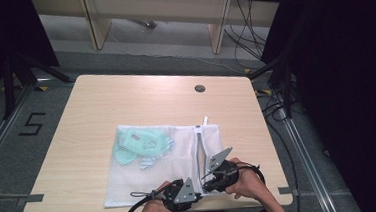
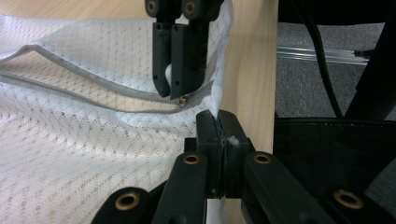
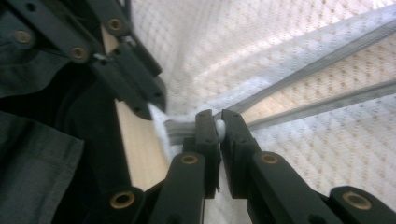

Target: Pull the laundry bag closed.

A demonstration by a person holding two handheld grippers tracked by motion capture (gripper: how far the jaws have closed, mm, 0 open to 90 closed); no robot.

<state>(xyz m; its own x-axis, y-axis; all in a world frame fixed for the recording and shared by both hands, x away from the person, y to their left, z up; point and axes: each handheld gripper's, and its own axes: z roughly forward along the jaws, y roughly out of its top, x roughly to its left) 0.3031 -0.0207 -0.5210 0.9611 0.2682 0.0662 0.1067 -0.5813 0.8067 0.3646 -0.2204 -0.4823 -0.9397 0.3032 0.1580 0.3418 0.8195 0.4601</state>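
Observation:
A white mesh laundry bag (image 1: 131,182) lies flat on the table, with pale green garments (image 1: 143,144) inside it. Its grey zipper (image 1: 199,150) runs toward the front edge and gapes open (image 2: 84,93). My right gripper (image 1: 207,184) is shut on the white zipper pull (image 3: 219,126) at the near end of the zipper (image 3: 327,100). Right beside it, my left gripper (image 1: 199,191) is shut on the bag's mesh corner (image 2: 212,100) at the table's front edge. In the left gripper view my own gripper (image 2: 218,135) pinches the fabric just below the right gripper (image 2: 180,88).
The wooden table (image 1: 140,97) has a round cable hole (image 1: 200,88) at the back. Its front edge (image 2: 252,70) lies just past the bag's corner. Cables (image 1: 271,105) run on the floor at the right, and a black tripod (image 1: 13,73) stands at the left.

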